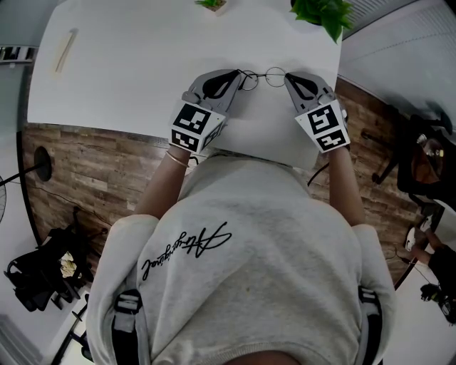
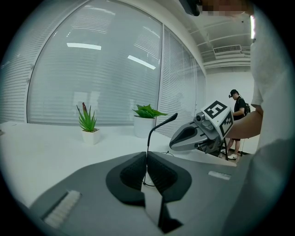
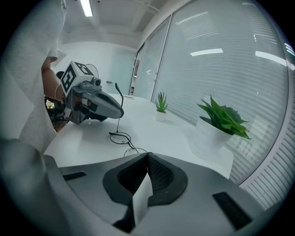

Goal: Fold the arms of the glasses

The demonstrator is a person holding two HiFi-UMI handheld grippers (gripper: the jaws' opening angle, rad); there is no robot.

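Shoulders in a grey sweatshirt (image 1: 249, 249) fill the bottom of the head view, with both forearms reaching forward over the near edge of a white table (image 1: 142, 64). The left gripper (image 1: 239, 74) and right gripper (image 1: 288, 77) point inward at each other, with the glasses (image 1: 274, 76) lying between their tips on the table. The left gripper's jaws are pressed together on one thin dark arm (image 2: 161, 123) of the glasses, which rises from between the pads and curves up to the right. The right gripper's jaws are also together. A lens rim (image 3: 134, 151) runs right up to their tips, so they seem to pinch the frame there, though the contact itself is hard to make out. The other lens (image 3: 119, 136) lies flat on the table just below the left gripper. Farther along the table a pale stick (image 1: 65, 50) lies well to the left. At the far edge stand a small plant (image 1: 211, 3) and a larger plant (image 1: 324, 13) in a white pot. Beyond the table's right end, a person (image 2: 238, 110) stands in the room.
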